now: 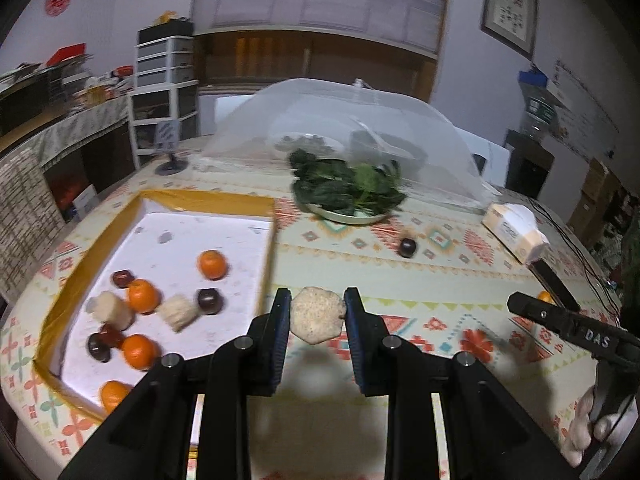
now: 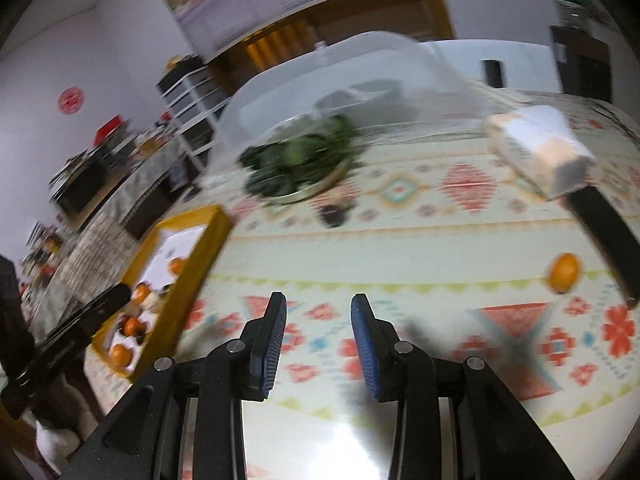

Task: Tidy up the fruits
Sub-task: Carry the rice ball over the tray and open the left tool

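Note:
My left gripper (image 1: 318, 314) is shut on a beige, rough-skinned round fruit (image 1: 317, 315) and holds it above the patterned tablecloth, just right of the yellow-rimmed tray (image 1: 256, 204). The tray holds several oranges (image 1: 213, 265), dark plums (image 1: 209, 301) and beige pieces (image 1: 179, 313). A dark plum (image 1: 407, 247) lies loose on the cloth. My right gripper (image 2: 319, 324) is open and empty above the cloth; it also shows in the left wrist view (image 1: 520, 304). A loose orange (image 2: 564, 273) lies to its right. The plum (image 2: 333, 216) and the tray (image 2: 196, 264) show blurred.
A plate of dark leafy greens (image 1: 347, 192) stands behind, at the edge of a clear mesh food cover (image 1: 360, 112). A white carton (image 1: 516, 230) and a black bar (image 2: 608, 232) lie at the right. Shelves and drawers stand beyond the table's left side.

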Tool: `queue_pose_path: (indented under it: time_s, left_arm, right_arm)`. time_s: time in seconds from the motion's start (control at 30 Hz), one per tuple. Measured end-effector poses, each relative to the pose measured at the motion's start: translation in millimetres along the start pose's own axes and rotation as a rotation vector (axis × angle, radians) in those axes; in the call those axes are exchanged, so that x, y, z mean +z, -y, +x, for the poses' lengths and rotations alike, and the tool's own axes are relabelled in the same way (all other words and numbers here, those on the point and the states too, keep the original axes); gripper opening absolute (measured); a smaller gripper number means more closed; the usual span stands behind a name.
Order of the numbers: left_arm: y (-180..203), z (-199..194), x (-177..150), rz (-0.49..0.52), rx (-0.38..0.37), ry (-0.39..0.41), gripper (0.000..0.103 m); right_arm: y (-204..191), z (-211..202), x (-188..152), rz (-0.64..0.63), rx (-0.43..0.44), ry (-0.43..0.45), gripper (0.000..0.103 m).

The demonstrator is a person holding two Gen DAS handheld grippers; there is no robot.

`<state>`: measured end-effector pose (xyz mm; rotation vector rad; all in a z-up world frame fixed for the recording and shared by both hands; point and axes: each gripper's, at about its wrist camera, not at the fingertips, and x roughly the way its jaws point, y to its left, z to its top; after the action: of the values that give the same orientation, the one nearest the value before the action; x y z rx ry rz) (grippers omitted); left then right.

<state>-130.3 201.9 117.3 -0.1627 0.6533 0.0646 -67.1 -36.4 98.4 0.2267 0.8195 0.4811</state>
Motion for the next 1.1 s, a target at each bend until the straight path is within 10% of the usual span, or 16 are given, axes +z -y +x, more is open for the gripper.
queue_pose_path:
  time_s: [0.67, 1.1]
  left_arm:
    - [-137.3, -11.3, -1.7, -0.135, 0.255, 0.027, 0.026]
    - [-184.5, -1.6, -9.7, -0.202, 0.304, -0.002, 0.026]
  right_arm:
    - [-196.3, 101.9, 5.4, -0.276, 0.174, -0.132, 0.037]
    - [-237.0, 163.1, -25.7, -0.384, 0.133, -0.232, 0.037]
